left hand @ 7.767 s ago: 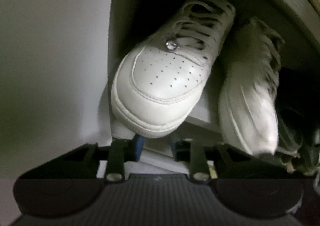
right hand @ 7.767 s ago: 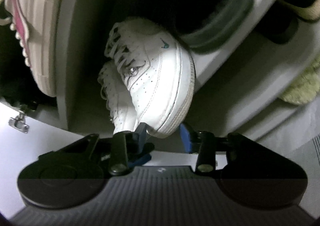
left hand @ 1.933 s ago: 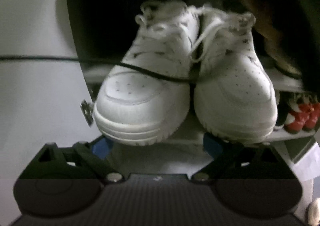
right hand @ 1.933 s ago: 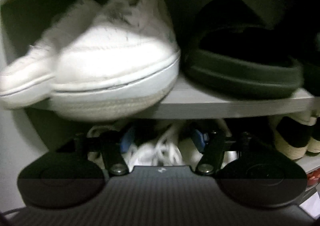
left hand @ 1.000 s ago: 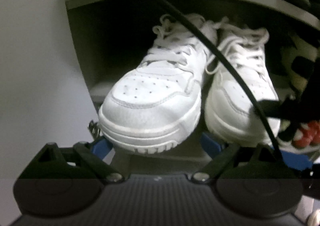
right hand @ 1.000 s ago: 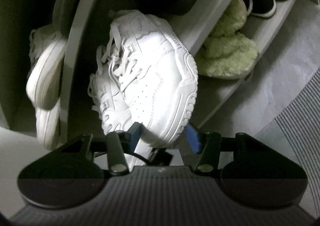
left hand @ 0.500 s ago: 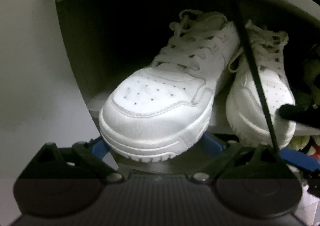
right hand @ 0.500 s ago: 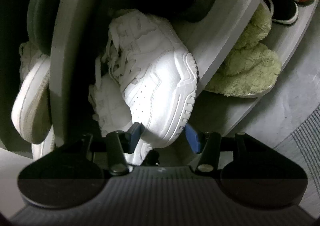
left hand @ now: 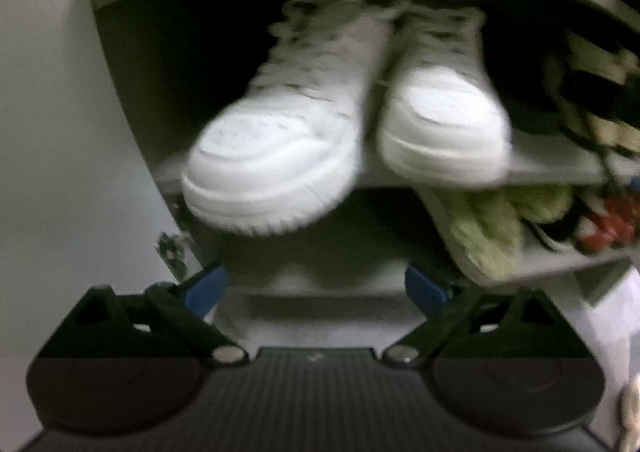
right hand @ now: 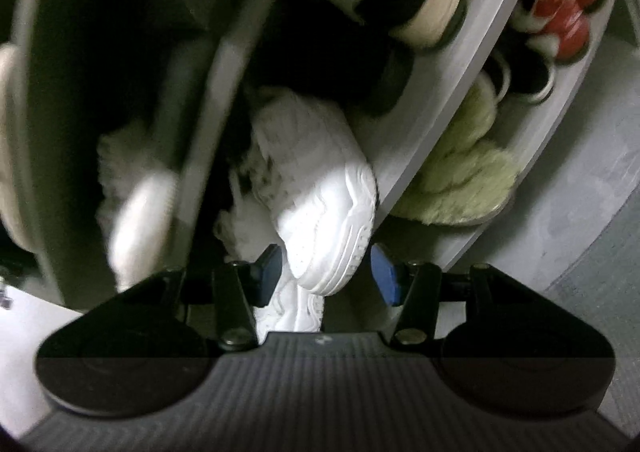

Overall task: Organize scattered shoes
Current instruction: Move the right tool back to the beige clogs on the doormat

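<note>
White sneakers [left hand: 348,124] sit paired on the shelf [left hand: 552,168]; left gripper [left hand: 316,288] gapes empty. Only the right view shows right gripper [right hand: 326,272] straddling a toe unpressed, red shoes [right hand: 572,12] at 1 o'clock.

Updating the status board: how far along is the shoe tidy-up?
Done: the white sneaker pair stands side by side on the shelf, toes overhanging its edge. In hand: right tongs straddle one sneaker toe, gap on one side, so no grip; left tongs open, empty. Left: probably pushing the toes back in.

White sneakers [left hand: 348,124] paired on shelf [left hand: 560,168]
</note>
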Tool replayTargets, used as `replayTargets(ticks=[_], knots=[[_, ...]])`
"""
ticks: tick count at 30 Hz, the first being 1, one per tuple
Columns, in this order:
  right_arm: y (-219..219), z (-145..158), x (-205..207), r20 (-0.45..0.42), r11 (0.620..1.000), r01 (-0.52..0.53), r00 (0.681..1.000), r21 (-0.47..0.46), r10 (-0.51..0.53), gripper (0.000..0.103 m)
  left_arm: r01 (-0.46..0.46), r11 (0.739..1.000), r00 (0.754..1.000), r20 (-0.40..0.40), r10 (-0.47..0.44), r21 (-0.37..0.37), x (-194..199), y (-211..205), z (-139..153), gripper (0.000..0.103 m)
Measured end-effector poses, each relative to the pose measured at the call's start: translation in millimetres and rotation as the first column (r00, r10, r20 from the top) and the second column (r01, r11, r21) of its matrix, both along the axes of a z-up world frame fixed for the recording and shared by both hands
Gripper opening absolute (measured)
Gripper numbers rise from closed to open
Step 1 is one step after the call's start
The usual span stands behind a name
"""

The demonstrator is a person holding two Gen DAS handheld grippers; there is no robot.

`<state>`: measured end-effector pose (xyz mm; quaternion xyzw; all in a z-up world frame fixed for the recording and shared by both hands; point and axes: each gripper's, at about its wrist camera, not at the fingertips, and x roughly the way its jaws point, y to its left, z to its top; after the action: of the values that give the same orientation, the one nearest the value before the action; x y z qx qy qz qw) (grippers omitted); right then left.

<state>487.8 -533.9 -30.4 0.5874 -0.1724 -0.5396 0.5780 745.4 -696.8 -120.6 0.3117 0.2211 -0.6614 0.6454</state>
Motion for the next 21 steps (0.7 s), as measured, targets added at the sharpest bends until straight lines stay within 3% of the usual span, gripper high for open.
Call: replayTargets(ticks=[3, 6, 9, 11, 16, 21], knots=[[37, 22, -20, -0.065, 1.0, -0.014, 0.998, -0.005, 0.013, 0.053, 0.017, 0.997, 1.0, 0.019, -0.019, 0.079, -20, 13, -7, 0.098], [78, 37, -35, -0.164, 0.998, -0.06, 0.984, 0.027, 0.063, 0.053, 0.037, 0.991, 0.999, 0.03, -0.041, 0.125, -34, 51, -12, 0.098], [158, 40, -67, -0.277, 0.982, -0.093, 0.951, 0.161, 0.136, 0.053, 0.114, 0.982, 0.985, 0.109, -0.131, 0.148, -56, 82, -22, 0.098], [194, 35, -86, -0.319, 0.966, -0.086, 0.934, 0.245, 0.164, 0.053, 0.121, 0.971, 0.981, 0.124, -0.149, 0.206, -65, 114, -31, 0.098], [289, 0, -166, -0.33, 0.89, 0.041, 0.936, 0.455, 0.125, 0.053, 0.065, 0.957, 0.99, 0.101, -0.097, 0.281, -80, 165, -38, 0.098], [353, -75, -280, -0.321, 0.788, 0.291, 0.939, 0.542, -0.127, 0.055, -0.03, 0.943, 0.999, 0.027, 0.022, 0.332, -98, 209, -38, 0.098]])
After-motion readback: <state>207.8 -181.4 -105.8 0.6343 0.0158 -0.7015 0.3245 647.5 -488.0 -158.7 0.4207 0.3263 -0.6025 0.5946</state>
